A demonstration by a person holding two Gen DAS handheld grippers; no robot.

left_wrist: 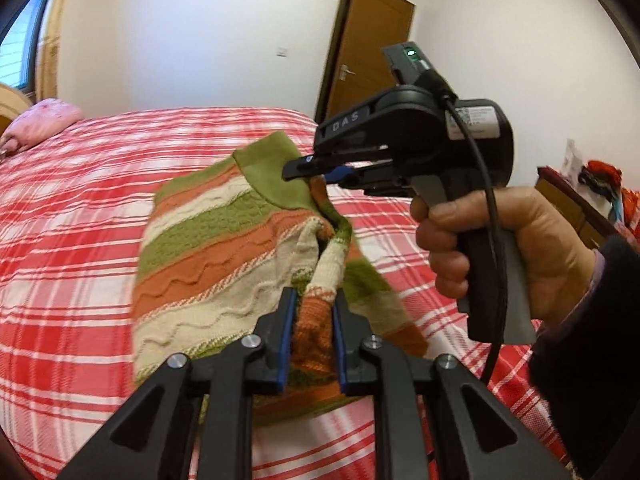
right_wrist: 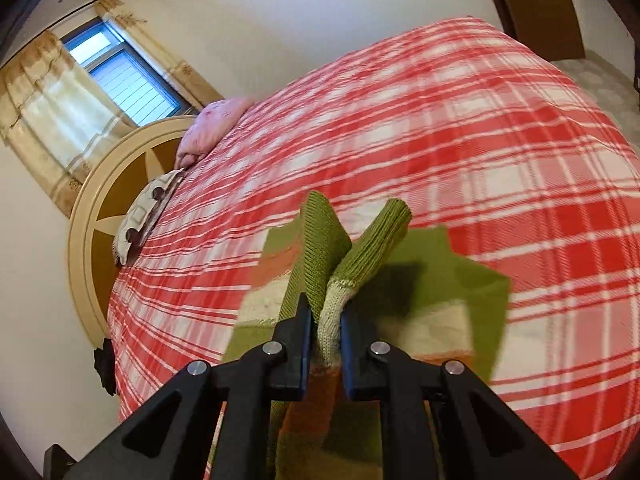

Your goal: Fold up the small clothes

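Fold barely begun: left gripper (left_wrist: 314, 312) and right gripper (right_wrist: 326, 320) both clamp the striped knit garment (left_wrist: 208, 240), lifted above the plaid bed (left_wrist: 60, 220) below them, nothing folded yet.

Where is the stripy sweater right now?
The stripy sweater hangs in the air above the red checked bed, pinched by both the left gripper and the right gripper.

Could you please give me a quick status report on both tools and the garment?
Left tool shut on striped sweater. Right tool shut on its green edge. Sweater lifted above plaid bed. Nothing in the way.
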